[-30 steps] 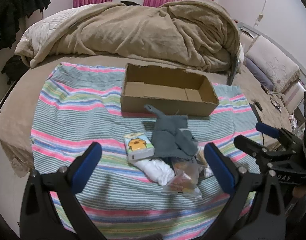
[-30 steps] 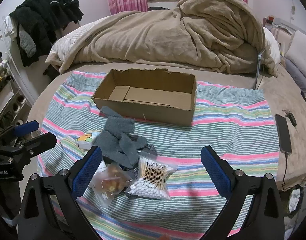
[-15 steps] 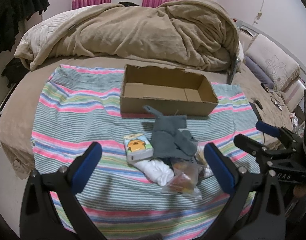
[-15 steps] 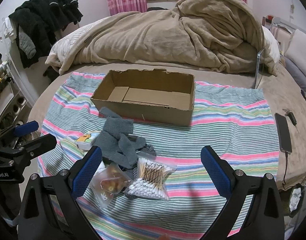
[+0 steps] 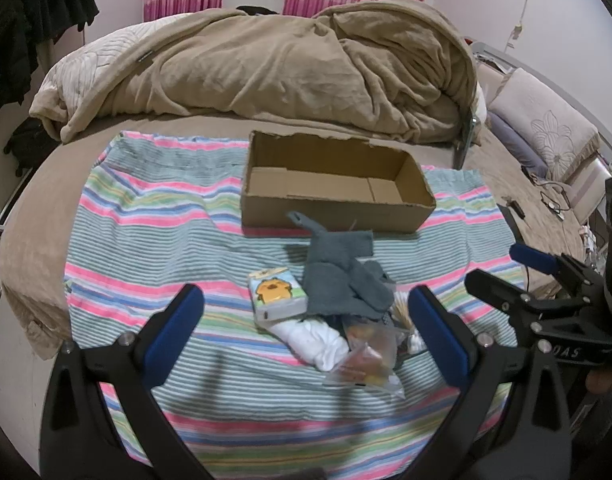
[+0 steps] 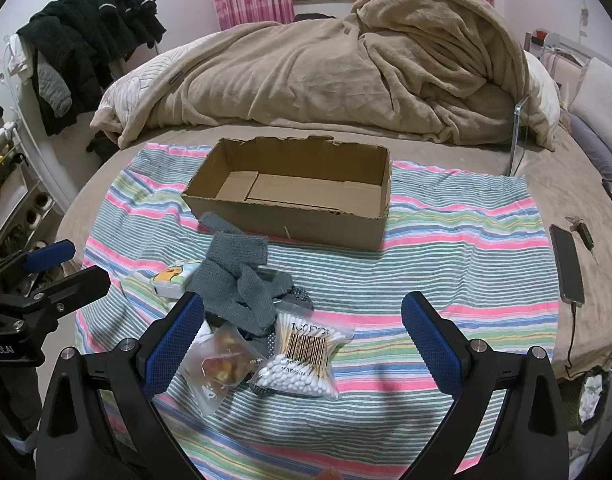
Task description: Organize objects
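Pile of small items sits on striped cloth (image 5: 145,240) just in front of empty cardboard box (image 6: 293,184): grey glove (image 6: 237,272) on top, tissue pack (image 5: 275,294), white cloth (image 5: 314,340), snack bag (image 6: 215,364), cotton-swab bag (image 6: 306,356). Left gripper (image 5: 306,328) and right gripper (image 6: 301,336) both spread wide, holding nothing, poised above the pile. Risk: overlapping items, so a pinch may drag two at once; slick bags may slip. Versus a second ago: layout unchanged, views barely shifted
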The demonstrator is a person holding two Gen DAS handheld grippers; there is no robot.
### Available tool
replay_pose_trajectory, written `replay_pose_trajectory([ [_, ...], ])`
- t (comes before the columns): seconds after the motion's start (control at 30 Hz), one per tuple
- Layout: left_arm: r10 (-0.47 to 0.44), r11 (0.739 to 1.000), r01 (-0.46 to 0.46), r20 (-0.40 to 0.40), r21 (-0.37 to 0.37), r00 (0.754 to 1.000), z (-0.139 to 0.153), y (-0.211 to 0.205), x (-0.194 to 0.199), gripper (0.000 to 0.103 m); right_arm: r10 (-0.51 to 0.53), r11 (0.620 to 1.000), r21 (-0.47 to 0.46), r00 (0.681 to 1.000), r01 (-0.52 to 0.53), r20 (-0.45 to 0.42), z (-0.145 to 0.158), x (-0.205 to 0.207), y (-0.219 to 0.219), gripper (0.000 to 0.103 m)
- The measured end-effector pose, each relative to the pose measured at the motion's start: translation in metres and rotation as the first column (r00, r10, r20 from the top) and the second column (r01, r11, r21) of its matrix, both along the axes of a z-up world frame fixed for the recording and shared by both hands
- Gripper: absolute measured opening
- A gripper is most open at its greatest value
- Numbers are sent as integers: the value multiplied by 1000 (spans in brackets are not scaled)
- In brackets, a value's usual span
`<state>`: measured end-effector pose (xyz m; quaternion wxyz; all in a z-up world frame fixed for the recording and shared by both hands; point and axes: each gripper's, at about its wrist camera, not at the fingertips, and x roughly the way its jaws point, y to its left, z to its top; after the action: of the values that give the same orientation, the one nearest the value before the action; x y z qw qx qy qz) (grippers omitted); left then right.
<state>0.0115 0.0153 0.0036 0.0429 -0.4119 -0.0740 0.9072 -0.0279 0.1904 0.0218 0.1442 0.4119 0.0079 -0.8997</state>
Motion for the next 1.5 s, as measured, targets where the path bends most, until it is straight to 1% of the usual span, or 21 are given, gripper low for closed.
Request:
replay_pose_trajectory([
  [0.67, 2, 1000, -2, -5, -2, 1000, -1, -2, -1, 102, 6, 1000, -5, 1000, -6, 13, -4, -3, -3, 101],
  [0.87, 2, 1000, -2, 7, -3, 1000, -6, -3, -6, 102, 9, 1000, -8, 1000, -9, 21, -7, -8, -3, 101],
  [1.13, 7, 1000, -7, 50, 0, 999, -26, -7, -20, 102, -15, 1000, -4, 999, 15, 51, -17, -23, 6, 101],
  [1.33, 18, 1000, -18, 106, 3, 994, -53, -12, -36, 101, -32, 999, -2, 995, 32, 93, -34, -38, 10, 101],
  [1.5, 26, 1000, -28, 142, 11, 990, -74, -19, -50, 101, -12, 1000, -1, 991, 12, 132, -49, -49, 1, 101],
])
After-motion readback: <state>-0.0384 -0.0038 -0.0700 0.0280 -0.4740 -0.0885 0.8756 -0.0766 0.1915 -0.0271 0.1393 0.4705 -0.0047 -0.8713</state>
